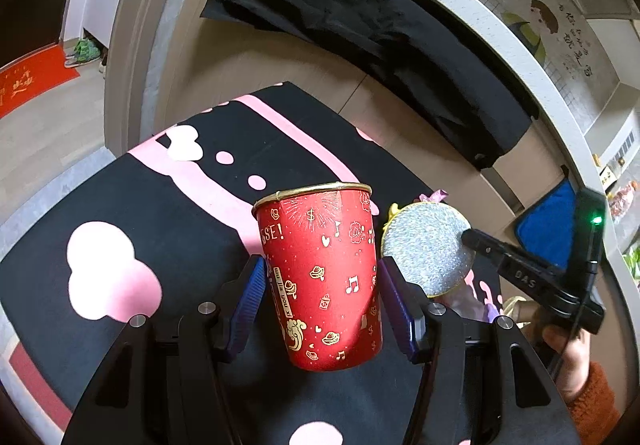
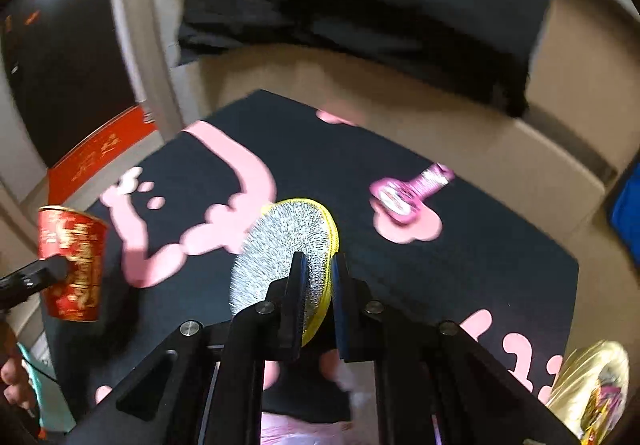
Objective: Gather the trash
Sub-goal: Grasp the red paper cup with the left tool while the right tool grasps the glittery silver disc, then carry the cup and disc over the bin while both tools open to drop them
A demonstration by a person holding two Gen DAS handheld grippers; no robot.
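Above a black table [image 1: 120,205] patterned with pink shapes, a red paper cup [image 1: 324,277] printed with gold drawings is held upright by the left gripper [image 1: 322,301], whose blue pads [image 1: 250,305] are pressed against its two sides with the jaws set wide. The cup is lifted clear of the table top. Just to its right, a round silver scouring pad with a yellow rim [image 2: 284,265] is clamped on edge by the right gripper [image 2: 320,285]; the jaws are nearly closed on the thin disc, which is tilted and raised off the table. The right wrist view is blurred. Farther back on the table, a pink wrapper [image 2: 408,193] is seen lying flat on a pink patch, well apart from both grippers. A crumpled gold wrapper [image 2: 592,385] is seen at the table's near right corner. A dark cloth [image 1: 380,45] is draped over a pale ledge behind the table. An orange sleeve [image 1: 592,405] is seen behind the right gripper.
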